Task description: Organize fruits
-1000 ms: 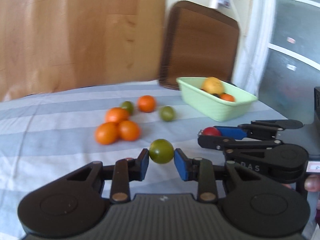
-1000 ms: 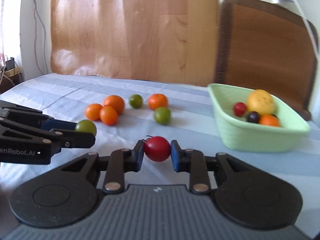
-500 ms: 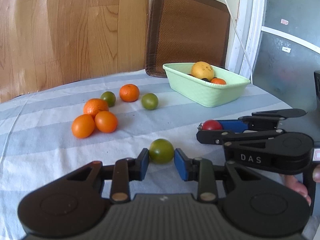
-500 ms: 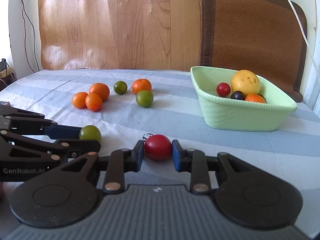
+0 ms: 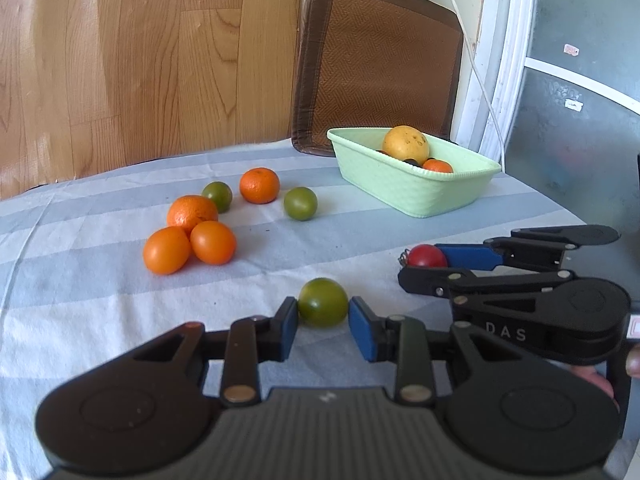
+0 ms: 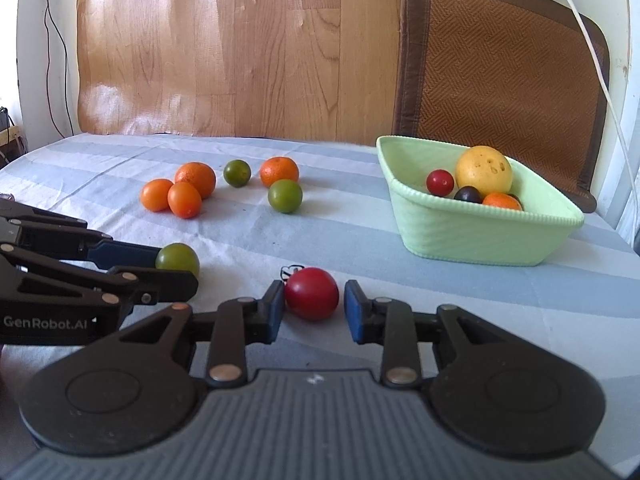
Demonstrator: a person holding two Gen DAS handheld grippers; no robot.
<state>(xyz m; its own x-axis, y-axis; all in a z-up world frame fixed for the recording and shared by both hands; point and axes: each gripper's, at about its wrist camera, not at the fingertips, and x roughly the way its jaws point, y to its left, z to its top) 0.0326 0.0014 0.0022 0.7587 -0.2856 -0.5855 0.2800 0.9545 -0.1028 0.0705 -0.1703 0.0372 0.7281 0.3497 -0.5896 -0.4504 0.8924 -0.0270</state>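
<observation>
While four fruits already lie in the green tub point(image 6: 472, 236), six more sit loose on the worktop point(image 6: 360, 240), so most of the sorting is left. The left hand-held gripper point(image 5: 323, 322) is clamped on a green tomato point(image 5: 322, 307). The right hand-held gripper point(image 6: 313, 309) has just been opening: its left pad touches the red tomato point(image 6: 312, 293) between its jaws, and the right pad stands clear.

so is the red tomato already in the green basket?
No: the red tomato sits on the striped cloth between the right gripper's pads, well short of the green basket.
</observation>
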